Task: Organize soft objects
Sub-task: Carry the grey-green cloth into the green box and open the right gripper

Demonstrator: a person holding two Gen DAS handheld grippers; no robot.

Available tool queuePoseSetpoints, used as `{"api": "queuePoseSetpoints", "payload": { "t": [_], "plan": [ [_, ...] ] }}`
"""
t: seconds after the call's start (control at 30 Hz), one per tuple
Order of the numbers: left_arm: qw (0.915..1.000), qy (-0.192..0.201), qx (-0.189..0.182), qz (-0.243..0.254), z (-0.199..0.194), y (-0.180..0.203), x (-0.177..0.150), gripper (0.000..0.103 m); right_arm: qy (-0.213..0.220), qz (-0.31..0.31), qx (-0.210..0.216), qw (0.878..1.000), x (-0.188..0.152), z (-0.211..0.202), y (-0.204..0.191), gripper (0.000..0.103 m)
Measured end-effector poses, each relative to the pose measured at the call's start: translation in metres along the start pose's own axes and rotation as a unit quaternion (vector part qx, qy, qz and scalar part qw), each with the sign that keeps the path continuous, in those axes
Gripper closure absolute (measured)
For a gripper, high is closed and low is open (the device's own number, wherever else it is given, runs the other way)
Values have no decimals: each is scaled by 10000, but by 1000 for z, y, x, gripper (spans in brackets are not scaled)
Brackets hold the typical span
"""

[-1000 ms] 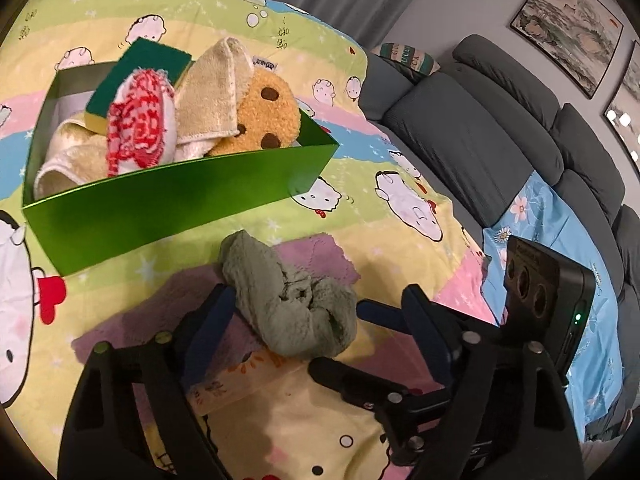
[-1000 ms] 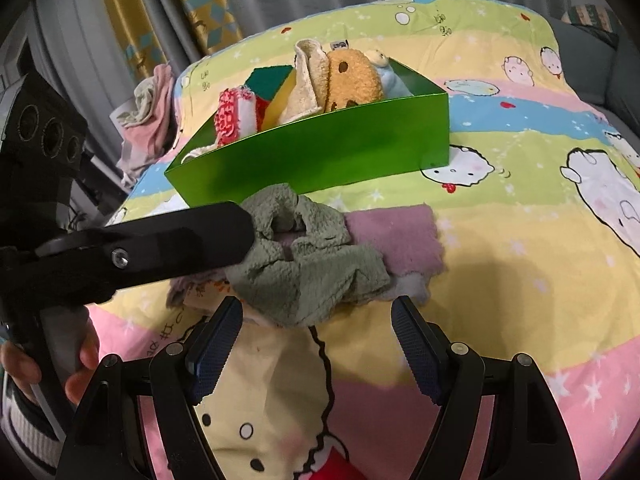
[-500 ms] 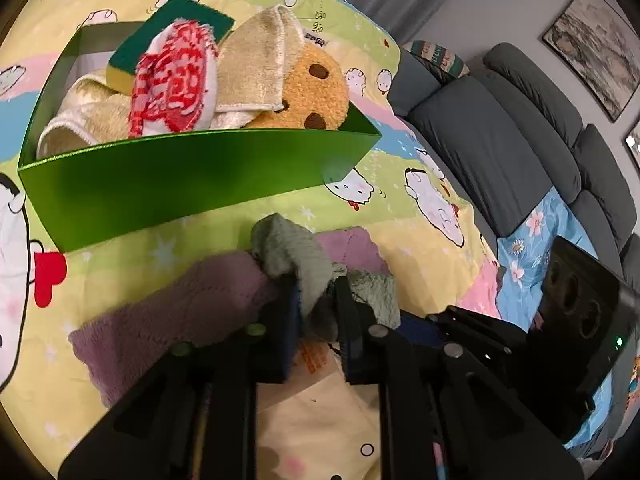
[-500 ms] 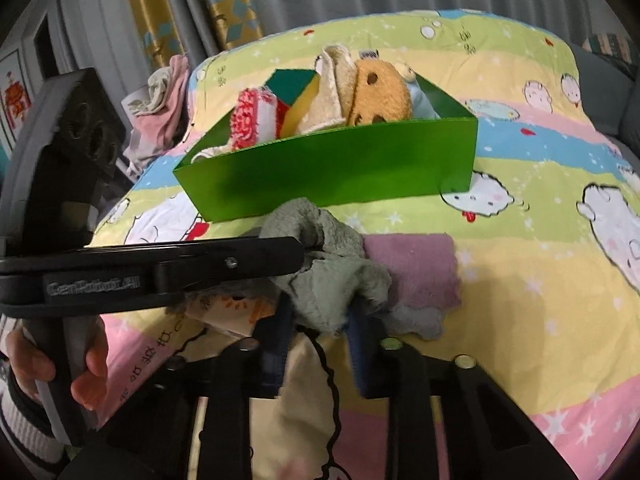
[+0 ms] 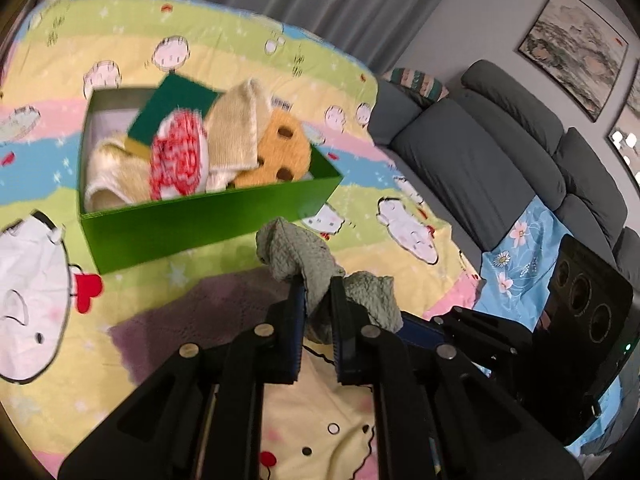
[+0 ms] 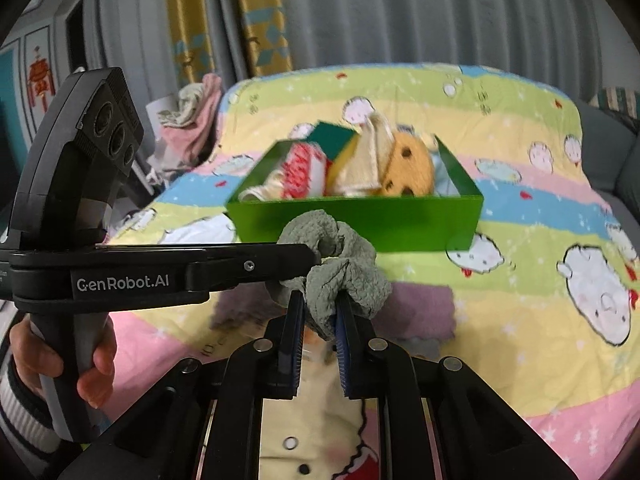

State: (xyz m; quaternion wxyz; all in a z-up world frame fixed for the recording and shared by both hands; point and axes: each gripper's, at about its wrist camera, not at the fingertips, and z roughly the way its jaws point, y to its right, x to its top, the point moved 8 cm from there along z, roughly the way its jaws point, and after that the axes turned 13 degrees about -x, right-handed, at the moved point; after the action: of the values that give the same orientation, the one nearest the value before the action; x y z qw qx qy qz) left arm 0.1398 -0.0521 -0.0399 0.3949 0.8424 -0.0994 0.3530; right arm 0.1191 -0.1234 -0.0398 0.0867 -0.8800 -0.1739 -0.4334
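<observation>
Our left gripper (image 5: 315, 300) pinches a crumpled grey-green cloth (image 5: 306, 264) between its fingers, clear of the cartoon-print blanket (image 5: 404, 216). Just beyond it sits a green box (image 5: 208, 226) packed with a sponge (image 5: 180, 110), a red-and-white cloth (image 5: 180, 156) and a tan plush toy (image 5: 280, 150). Our right gripper (image 5: 416, 330) grips the cloth's other end. A grey sofa (image 5: 480, 148) stands on the right.

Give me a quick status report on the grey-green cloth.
Left gripper shut on grey-green cloth. Right gripper closing on same cloth. Green box directly beyond, already full. Nothing between.
</observation>
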Motion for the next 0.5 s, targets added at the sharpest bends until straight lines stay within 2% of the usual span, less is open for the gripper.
{"api": "queuePoseSetpoints", "payload": {
  "t": [0.23, 0.37, 0.5],
  "plan": [
    [9990, 310, 181, 250, -33, 18, 11, 93, 355, -256, 186, 9989, 22, -25, -23, 87],
    [9974, 384, 438, 432, -48, 23, 26, 93, 551, -319, 303, 9975, 41, -29, -33, 87],
    [9962, 477, 527, 495, -52, 21, 49, 93, 719, -392, 317, 9961, 62, -23, -38, 87]
  ]
}}
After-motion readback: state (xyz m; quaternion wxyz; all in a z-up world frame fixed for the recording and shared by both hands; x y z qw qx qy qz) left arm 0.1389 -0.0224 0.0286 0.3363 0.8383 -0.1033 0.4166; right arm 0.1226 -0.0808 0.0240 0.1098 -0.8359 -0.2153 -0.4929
